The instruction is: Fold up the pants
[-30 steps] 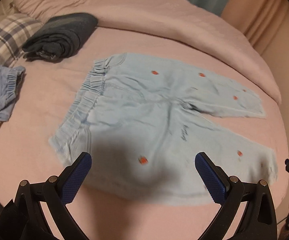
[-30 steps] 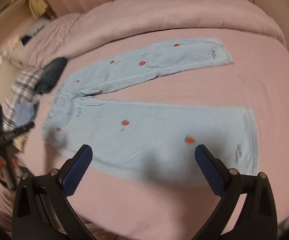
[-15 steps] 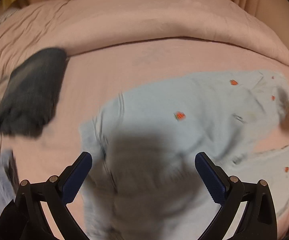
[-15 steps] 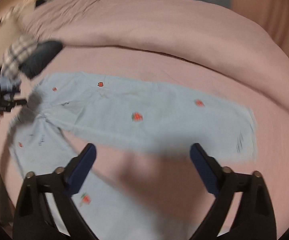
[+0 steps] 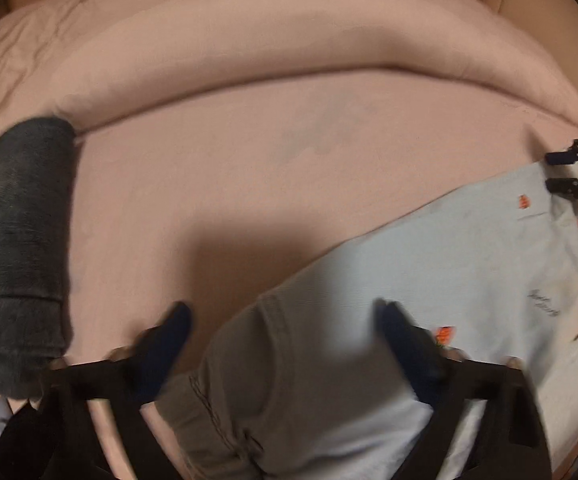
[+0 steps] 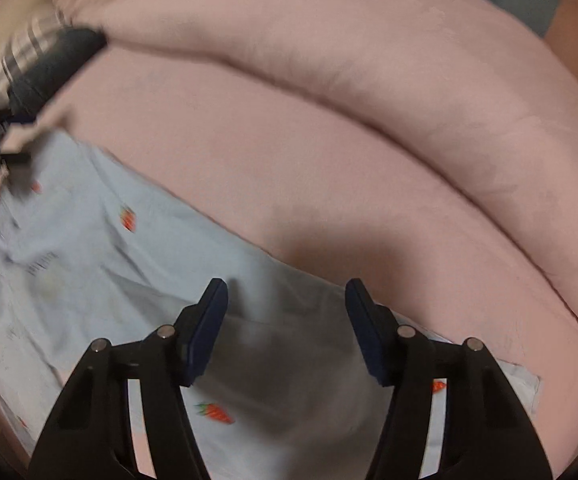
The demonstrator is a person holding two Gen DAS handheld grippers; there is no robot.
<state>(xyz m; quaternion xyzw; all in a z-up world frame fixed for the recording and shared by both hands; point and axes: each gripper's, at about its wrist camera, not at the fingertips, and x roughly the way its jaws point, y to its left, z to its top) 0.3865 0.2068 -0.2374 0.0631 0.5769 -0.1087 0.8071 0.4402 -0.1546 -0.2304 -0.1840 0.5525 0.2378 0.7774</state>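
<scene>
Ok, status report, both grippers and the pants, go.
Left gripper open, low over waistband. Right gripper open, over a leg's far edge. Light blue carrot-print pants flat, unfolded. Dark folded garment lies left, clear of them.

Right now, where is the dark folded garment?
Left wrist view: the dark garment lies at far left on the pink bed, left of the pants.

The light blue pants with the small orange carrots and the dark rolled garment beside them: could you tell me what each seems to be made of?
The light blue carrot-print pants look like thin woven cotton or light denim: matte, softly creased, with stitched seams. The dark rolled garment looks like heavier, coarser fabric, perhaps dark denim, though blur leaves that open.
</scene>
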